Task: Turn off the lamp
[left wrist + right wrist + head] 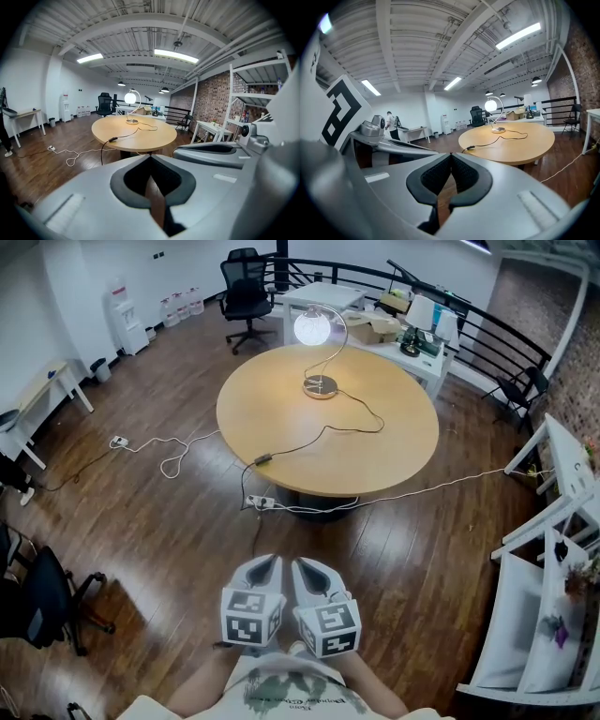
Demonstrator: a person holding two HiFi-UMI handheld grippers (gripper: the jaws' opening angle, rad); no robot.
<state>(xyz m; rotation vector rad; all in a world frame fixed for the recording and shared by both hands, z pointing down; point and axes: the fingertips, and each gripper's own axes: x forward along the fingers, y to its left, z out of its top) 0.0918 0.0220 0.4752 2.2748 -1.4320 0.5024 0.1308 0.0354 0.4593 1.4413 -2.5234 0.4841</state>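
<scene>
The left gripper (262,570) and the right gripper (311,573) are side by side, close to the person's body, above the wooden floor (169,549). They point toward the far side. In each gripper view the two jaws are pressed together at the tips, and nothing is between them.

In front of the grippers, well apart from them, stands a round wooden table (394,446). The lamp (313,327) is on the far part of this table. Its round metal base rests on the tabletop, a thin curved arm rises from it, and the white globe at the end is lit.

A black cord (309,442) runs from the base across the tabletop to a small switch (263,459), which lies at the near left edge of the table. From there the cord drops to a power strip (260,502) on the floor, just beside the table foot.

Behind the table, on the far side, stands a black office chair (246,294).
</scene>
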